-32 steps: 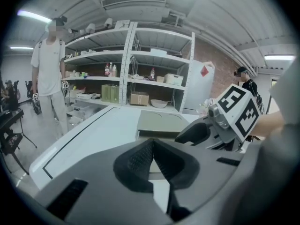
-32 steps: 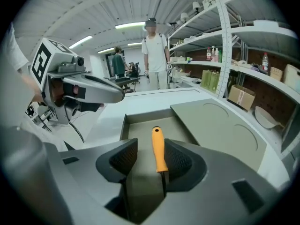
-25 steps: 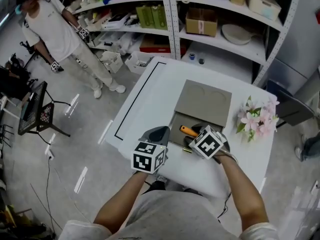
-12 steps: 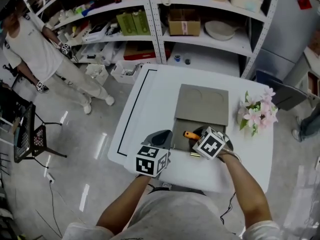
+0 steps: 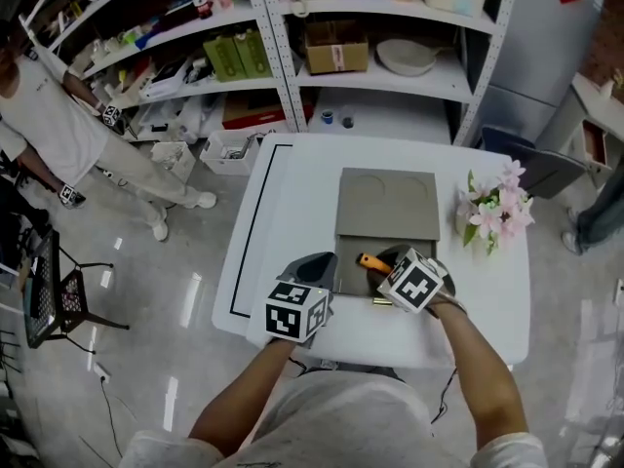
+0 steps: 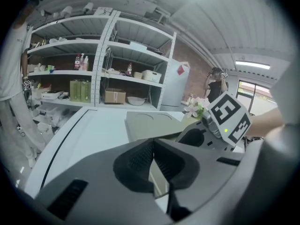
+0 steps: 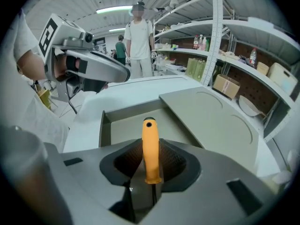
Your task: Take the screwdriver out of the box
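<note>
An open grey box [image 5: 349, 257] lies on the white table, its lid [image 5: 387, 205] folded flat beyond it. The screwdriver's orange handle [image 5: 370, 260] sticks up from the box. In the right gripper view that handle [image 7: 150, 144] stands between the pads of my right gripper [image 7: 151, 162], whose jaws are closing and touch it on both sides; the shaft is hidden below. My left gripper [image 5: 314, 264] hovers at the box's near left corner, and in its own view its jaws [image 6: 153, 154] are shut with nothing in them.
A bunch of pink flowers [image 5: 495, 211] lies on the table [image 5: 292, 193] to the right of the lid. Metal shelves [image 5: 370, 37] with boxes and bottles stand behind the table. A person [image 5: 44, 96] stands on the floor at far left.
The head view has swung, so the table sits more squarely in the picture. Both grippers stay at the box's near end, the right one over the orange handle.
</note>
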`<state>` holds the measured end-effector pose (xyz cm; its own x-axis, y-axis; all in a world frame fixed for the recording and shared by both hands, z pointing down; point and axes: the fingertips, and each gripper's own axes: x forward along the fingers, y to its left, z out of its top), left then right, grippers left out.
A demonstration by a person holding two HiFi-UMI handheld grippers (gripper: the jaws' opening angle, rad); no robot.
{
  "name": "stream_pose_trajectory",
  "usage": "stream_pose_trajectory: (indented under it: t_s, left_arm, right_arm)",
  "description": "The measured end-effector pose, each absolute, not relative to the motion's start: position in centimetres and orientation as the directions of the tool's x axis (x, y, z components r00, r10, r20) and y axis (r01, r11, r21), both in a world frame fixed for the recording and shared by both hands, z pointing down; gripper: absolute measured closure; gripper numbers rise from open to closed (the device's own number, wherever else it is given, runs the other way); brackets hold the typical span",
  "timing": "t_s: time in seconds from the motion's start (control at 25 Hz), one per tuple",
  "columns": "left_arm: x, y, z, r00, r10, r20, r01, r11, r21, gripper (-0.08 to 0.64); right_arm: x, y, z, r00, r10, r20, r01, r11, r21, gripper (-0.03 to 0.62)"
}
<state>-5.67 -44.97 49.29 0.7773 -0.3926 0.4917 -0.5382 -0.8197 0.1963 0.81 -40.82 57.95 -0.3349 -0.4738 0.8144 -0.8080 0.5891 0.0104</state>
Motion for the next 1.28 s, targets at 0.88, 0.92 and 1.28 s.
stream_pose_trajectory:
  t_s: [0.88,0.92,1.28]
  left_arm:
    - [-1.0,-45.6,44.4,0.809,-0.431,0.4,-0.522,-0.839,0.153,0.557]
    - [-0.9,-45.6,44.1,0.808,-0.435,0.396,-0.523,-0.84,0.144,0.557]
    - [-0.6,-45.6,42.9,0.802,-0.463,0.377,-0.538,-0.835,0.119,0.557]
  right_arm:
    - [10.1,-38.1,44.0,-0.153,-0.88,0.45,-0.988,0.15,-0.043,0.48]
    - [10.6,-37.8,43.4,-0.139,-0.89,0.434,-0.99,0.133,-0.045,0.48]
    - [13.7,-35.5,40.1,-0.017,-0.948,0.319,-0.997,-0.008,-0.077,0.48]
